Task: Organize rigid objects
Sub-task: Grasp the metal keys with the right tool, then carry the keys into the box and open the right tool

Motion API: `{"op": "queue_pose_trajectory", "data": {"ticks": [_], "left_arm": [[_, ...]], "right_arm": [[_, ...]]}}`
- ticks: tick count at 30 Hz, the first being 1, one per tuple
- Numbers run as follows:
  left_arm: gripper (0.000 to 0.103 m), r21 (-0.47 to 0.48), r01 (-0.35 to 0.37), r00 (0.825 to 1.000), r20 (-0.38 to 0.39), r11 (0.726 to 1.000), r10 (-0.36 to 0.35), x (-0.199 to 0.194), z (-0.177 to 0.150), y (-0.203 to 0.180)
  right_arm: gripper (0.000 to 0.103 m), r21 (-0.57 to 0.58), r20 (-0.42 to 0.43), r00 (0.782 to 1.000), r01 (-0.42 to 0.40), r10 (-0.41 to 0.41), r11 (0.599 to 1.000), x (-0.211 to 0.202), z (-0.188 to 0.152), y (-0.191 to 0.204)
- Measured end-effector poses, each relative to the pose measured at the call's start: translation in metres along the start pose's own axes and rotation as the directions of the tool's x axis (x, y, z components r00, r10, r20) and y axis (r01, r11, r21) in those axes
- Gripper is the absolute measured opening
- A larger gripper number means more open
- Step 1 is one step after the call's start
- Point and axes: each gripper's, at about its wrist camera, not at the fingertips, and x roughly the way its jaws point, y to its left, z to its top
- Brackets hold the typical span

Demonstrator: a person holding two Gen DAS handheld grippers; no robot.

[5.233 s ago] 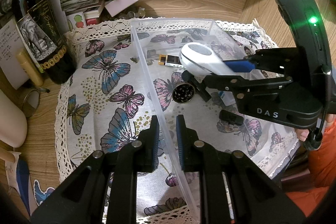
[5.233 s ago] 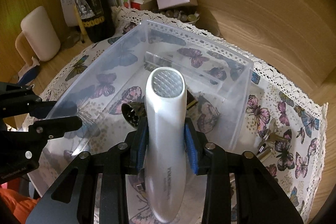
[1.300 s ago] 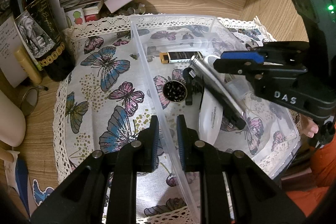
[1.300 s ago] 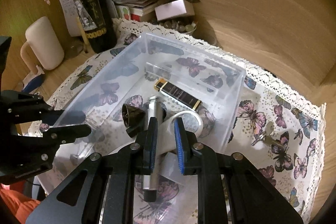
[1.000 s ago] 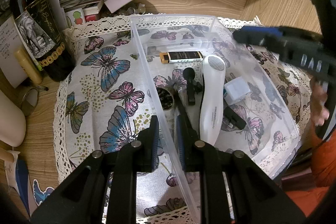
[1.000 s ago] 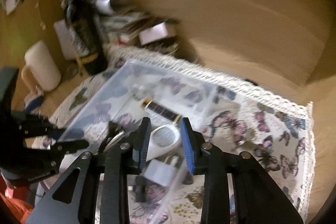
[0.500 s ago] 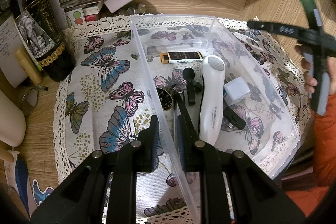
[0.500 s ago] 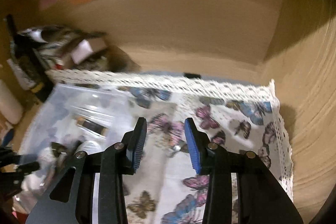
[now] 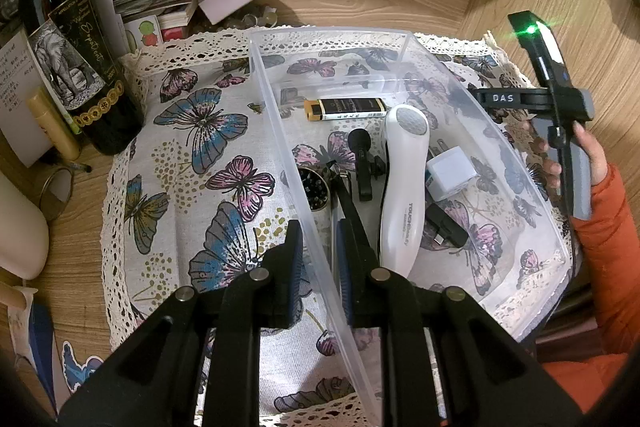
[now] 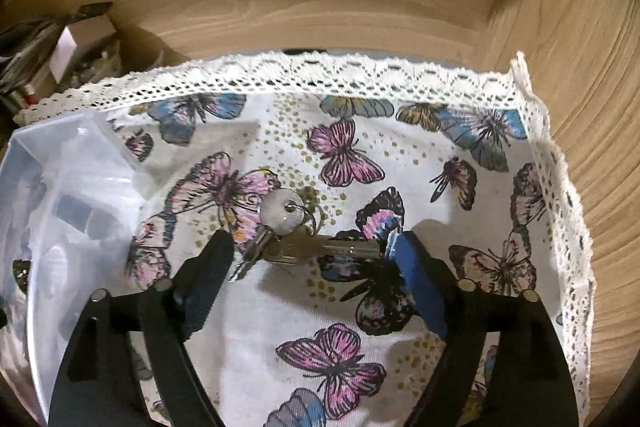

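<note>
Silver metal keys on a ring (image 10: 298,233) lie on the butterfly-print cloth (image 10: 460,211), just outside the clear plastic bin (image 9: 280,131). Right gripper (image 10: 310,257) spread wide, straddling the keys, likely lining up a pick. Left gripper (image 9: 318,247) clamps the bin's near wall, probably steadying it. White handheld device (image 9: 404,183) and small gadgets are already inside.

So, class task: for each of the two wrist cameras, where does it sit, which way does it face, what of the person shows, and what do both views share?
Left wrist: on the left gripper, clamped on the clear plastic bin's wall, looking across its contents; orange-sleeved hand visible.
Right wrist: on the right gripper, open, facing down at the silver key bunch; only fingers show.
Shared: the bin and the butterfly-print cloth.
</note>
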Motion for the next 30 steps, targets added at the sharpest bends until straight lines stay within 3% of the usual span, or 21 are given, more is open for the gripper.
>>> {"op": "queue_pose_trajectory", "data": {"ticks": [5,8,18,30], "left_arm": [[0.017,0.001,0.0,1.0,0.0,1.0,0.0,0.0,0.0,0.0],[0.017,0.0,0.0,1.0,0.0,1.0,0.0,0.0,0.0,0.0],[0.017,0.0,0.0,1.0,0.0,1.0,0.0,0.0,0.0,0.0],[0.017,0.0,0.001,1.0,0.0,1.0,-0.001,0.0,0.0,0.0]], "right_arm": [[0.08,-0.017,-0.01,1.0,0.02,-0.02,1.0,0.016,0.001,0.006],[0.059,-0.022,-0.009,1.0,0.002,-0.002,1.0,0.015,0.005,0.007],[0.058,-0.022,0.004,1.0,-0.014,0.014,1.0,-0.002,-0.003,0.004],[0.058,-0.105,0.182,0.981,-0.043,0.062,0.994,-0.091,-0.009,0.035]]}}
